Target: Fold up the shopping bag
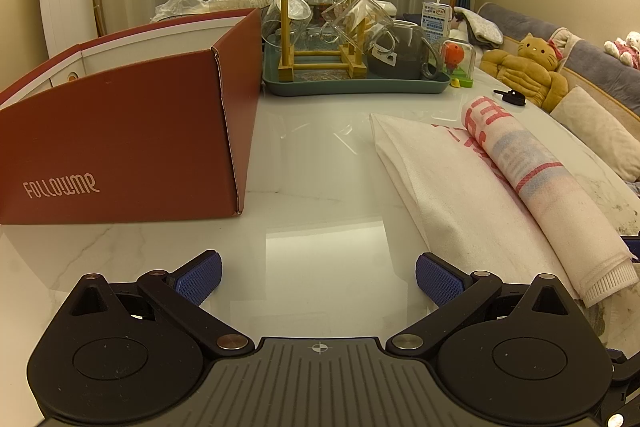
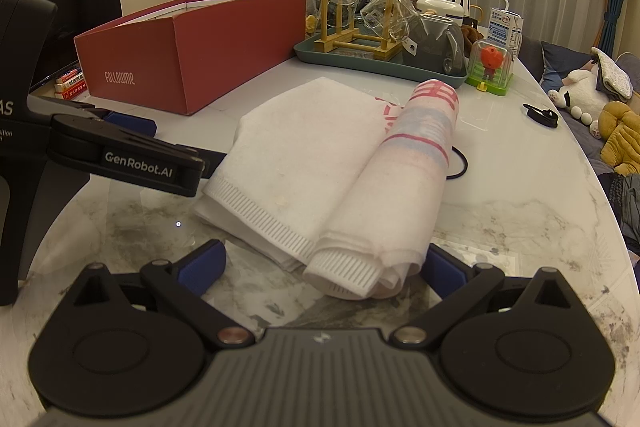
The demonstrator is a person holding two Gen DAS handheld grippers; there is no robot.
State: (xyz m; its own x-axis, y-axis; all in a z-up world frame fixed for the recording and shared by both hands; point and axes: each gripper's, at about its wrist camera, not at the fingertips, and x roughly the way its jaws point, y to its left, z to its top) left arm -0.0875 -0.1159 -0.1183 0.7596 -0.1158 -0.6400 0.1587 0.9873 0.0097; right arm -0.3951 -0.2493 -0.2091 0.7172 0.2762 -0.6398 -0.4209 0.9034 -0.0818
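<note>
Left gripper: the left gripper (image 1: 319, 277) at the lower centre of its view, blue-padded jaws spread wide over bare bench, holding nothing.
Right gripper: the right gripper (image 2: 323, 269) at the lower centre of its view, jaws apart, the rolled end of the bag lying between them.
Bag: white non-woven shopping bag with red print (image 2: 340, 163), partly rolled from its right side, flat on the white marble bench (image 1: 312, 163).
Box: dark red cardboard box (image 1: 132, 131), left of the bag.
Tray: teal tray of glassware (image 1: 352, 87), upper centre.
</note>
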